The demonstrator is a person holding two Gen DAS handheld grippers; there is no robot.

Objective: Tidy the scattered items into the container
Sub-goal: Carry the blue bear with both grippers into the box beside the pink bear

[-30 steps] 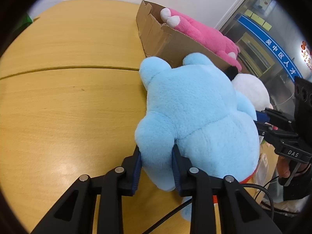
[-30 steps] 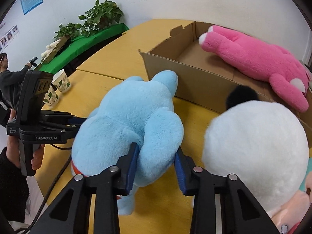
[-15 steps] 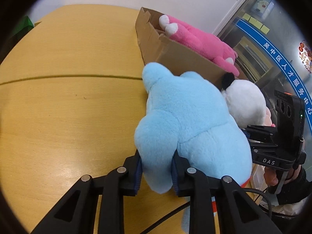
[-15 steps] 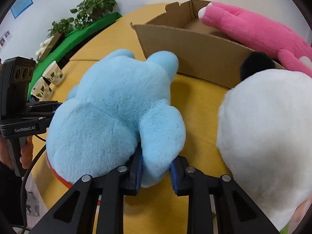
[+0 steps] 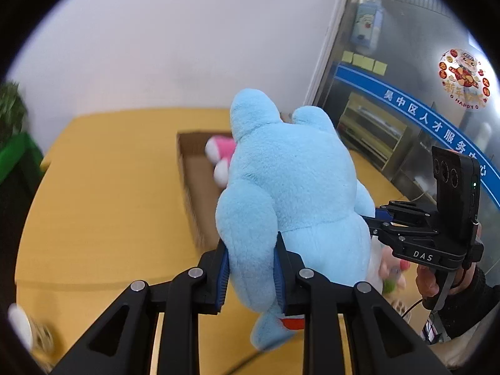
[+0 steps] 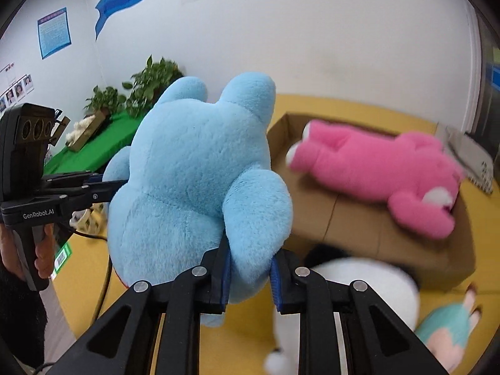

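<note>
We are carrying the blue plush toy (image 6: pixel 193 172) toward the cardboard box (image 6: pixel 359 218), left tool (image 5: pixel 250 276) and right tool (image 6: pixel 250 276) each pinching a limb; next, lowering it beside the pink plush bear (image 6: pixel 375 168).

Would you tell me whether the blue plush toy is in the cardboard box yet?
Not yet. The blue plush toy hangs in the air, clamped by the left gripper and the right gripper; only the pink plush lies in the cardboard box.

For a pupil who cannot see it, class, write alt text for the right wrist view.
The right claw is shut on a limb of a large light-blue plush toy, held up beside an open brown cardboard box. A pink plush toy lies inside the box, and a white plush toy sits on the yellow table below.
</note>
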